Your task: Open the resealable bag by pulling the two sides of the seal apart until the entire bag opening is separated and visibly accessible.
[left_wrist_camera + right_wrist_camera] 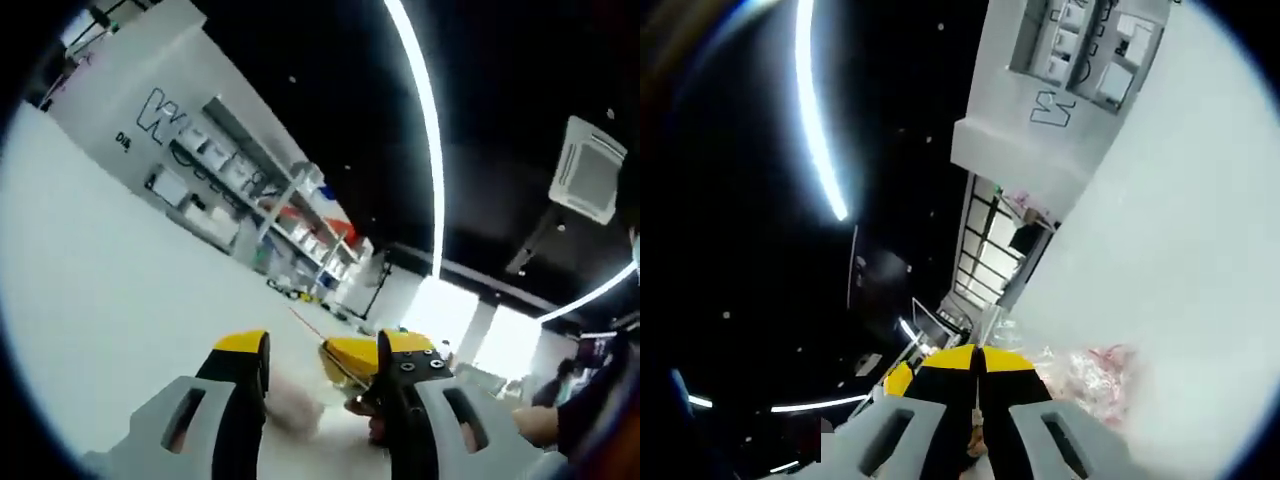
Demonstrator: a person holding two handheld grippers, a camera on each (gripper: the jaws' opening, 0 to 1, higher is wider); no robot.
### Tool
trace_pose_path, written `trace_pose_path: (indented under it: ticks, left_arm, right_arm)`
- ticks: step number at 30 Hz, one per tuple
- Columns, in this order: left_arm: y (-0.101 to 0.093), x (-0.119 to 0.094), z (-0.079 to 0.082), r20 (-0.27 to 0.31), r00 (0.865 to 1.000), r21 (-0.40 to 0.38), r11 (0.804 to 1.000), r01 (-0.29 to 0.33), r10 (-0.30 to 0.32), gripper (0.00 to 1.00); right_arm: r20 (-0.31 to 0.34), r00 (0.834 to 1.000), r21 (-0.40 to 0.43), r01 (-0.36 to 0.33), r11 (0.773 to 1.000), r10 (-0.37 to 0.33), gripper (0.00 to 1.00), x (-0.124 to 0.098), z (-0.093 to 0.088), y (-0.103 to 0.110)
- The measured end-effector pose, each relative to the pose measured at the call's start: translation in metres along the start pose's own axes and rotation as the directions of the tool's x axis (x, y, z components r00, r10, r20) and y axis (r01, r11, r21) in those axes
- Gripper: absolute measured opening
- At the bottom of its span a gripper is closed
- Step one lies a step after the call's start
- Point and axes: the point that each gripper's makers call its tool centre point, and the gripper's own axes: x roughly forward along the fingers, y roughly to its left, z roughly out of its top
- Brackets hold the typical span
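Observation:
The resealable bag [1092,378], clear with pink-red contents, lies crumpled on the white table [1185,250] just right of my right gripper [978,374]. The right gripper's yellow-tipped jaws are shut on a thin strip of the bag's top edge. In the left gripper view, my left gripper [320,350] stands open, and the bag [292,405] is a pale blur low between its jaws. The right gripper's yellow tip [350,362] pushes in beside the left gripper's right jaw. A yellow tip of the left gripper [898,381] peeks out left of the right one.
The white table [100,290] stretches away to the left. Beyond it stand open shelves with boxes [265,200] and a white wall with dark lettering [165,115]. A person's arm [560,420] shows at the right edge. Light strips [425,120] cross a black ceiling.

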Motion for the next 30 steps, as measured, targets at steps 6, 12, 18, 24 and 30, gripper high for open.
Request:
trace_pose_path:
  ticks: [6,12,18,24,30]
  left_arm:
    - [0.005,-0.001,0.002,0.008,1.0,-0.025,1.0,-0.018,0.018,0.44]
    - [0.004,0.002,0.002,0.03,0.999,-0.134,0.991,-0.016,0.02,0.44]
    - [0.003,0.009,0.004,0.078,0.997,-0.313,0.95,0.017,0.008,0.43]
    - [0.001,0.015,0.0,0.063,0.998,-0.333,0.943,0.007,0.015,0.42]
    - [-0.002,0.013,-0.006,0.051,0.998,-0.279,0.96,-0.027,0.043,0.38]
  right_arm:
    - [0.007,1.0,-0.006,0.006,1.0,-0.006,0.0,0.0,0.001,-0.001]
    - [0.006,1.0,-0.029,0.015,0.999,-0.015,0.0,0.0,0.0,-0.002]
    - [-0.002,1.0,-0.064,0.022,0.998,-0.022,0.0,0.002,-0.002,-0.004]
    - [-0.014,1.0,-0.097,0.024,0.995,-0.025,0.0,0.002,-0.007,-0.001]
    - [-0.014,0.999,-0.108,0.03,0.994,-0.032,0.0,0.003,-0.006,-0.002]
